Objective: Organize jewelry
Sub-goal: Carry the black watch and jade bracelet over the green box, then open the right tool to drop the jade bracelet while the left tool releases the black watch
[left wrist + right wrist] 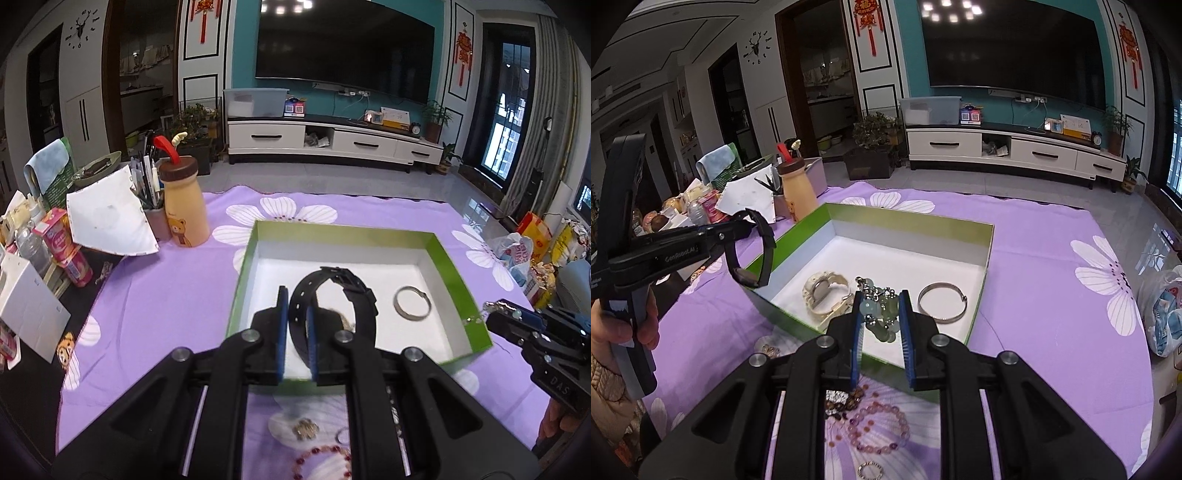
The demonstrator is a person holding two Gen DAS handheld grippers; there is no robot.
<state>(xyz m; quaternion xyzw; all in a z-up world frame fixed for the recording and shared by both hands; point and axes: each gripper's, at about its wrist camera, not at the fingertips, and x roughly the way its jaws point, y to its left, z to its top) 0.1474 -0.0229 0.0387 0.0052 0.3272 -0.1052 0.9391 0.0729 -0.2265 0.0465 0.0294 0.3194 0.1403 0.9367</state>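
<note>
A green box [458, 275] with a white floor sits on the purple cloth. My left gripper [298, 317] is shut on a black watch [332, 295] by its strap and holds it above the box's near left corner; the watch also shows in the right wrist view [753, 254]. My right gripper [881, 314] is shut on a pale green bead bracelet [882, 310] over the box's near edge [982, 295]. In the box lie a silver bangle [942, 302] and a cream watch [823, 295].
Loose on the cloth in front of the box are a pink bead bracelet [879, 428], a dark bead bracelet [846, 402], a small ring [870, 470] and a red bead bracelet [321, 458]. A bear bottle [183, 206] and clutter stand at the left.
</note>
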